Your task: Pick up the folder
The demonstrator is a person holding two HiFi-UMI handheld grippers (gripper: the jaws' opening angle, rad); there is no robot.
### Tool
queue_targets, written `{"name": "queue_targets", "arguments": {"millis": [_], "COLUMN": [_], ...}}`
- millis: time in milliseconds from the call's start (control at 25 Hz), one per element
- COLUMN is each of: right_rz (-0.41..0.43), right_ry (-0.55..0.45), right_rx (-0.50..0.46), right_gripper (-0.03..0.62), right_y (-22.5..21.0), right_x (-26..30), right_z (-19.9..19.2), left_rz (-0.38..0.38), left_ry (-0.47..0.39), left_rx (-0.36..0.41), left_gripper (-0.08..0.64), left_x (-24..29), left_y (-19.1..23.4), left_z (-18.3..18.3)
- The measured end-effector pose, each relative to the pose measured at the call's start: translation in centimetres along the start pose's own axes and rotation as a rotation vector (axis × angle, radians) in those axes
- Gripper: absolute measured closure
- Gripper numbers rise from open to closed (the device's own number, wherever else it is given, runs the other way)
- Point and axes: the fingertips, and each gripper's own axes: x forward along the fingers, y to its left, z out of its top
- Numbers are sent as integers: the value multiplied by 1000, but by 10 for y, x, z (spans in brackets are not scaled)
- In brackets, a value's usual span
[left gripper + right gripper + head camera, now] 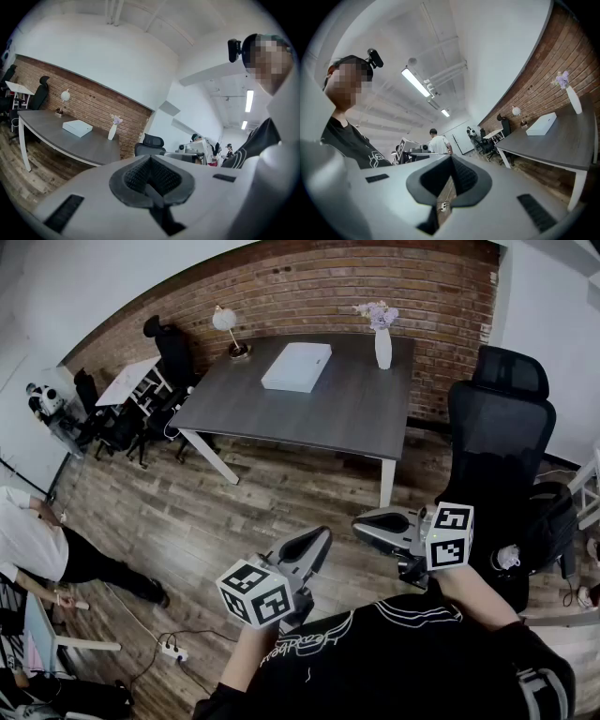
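white and flat, the folder (297, 367) lies on the grey table (356, 418), well ahead of both grippers and nowhere near their reach. the left gripper (317, 540) and the right gripper (367, 524) hang close to the person's chest, each with its jaws pressed together and nothing between them.

the step in hand looks like the approach; nothing is reached yet. to do it well, i judge the jaws must spread before they get to the folder. one should then come in low and level at a free edge, since the folder lies flat on the top. the edge facing the grippers seems easiest.

bare wooden floor (244, 502) ahead of the grippers gives open room for walking up. ahead and to the right of the right gripper stands a black office chair (497, 427), near enough to brush. farther off than the folder, a white vase (383, 348) stands on the right and a lamp (228, 329) on the left. both are apart from it, though a wide sweep could tip them.
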Motion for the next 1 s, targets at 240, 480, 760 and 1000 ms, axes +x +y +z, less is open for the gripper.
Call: {"name": "queue_targets", "arguments": {"millis": [240,480,760,1000], "right_rz": [25,53,101,106], "right_ry": [1,-44,-14,23], "right_rx": [5,67,93,128], "right_gripper": [595,595,595,595], "right_y": [7,4,0,-31], "right_x": [-11,-28,-13,23], "right_z": [-2,1,-9,-17], "left_rz": [16,46,86,95], "left_ry": [-16,-30,-51,-59], "left_rx": [-3,-1,-51,-106], "left_gripper": [555,555,555,555], "left_x": [2,6,-2,-4], "left_y": [-11,-23,-7,40], "left_z": [-5,-14,-21,-23]}}
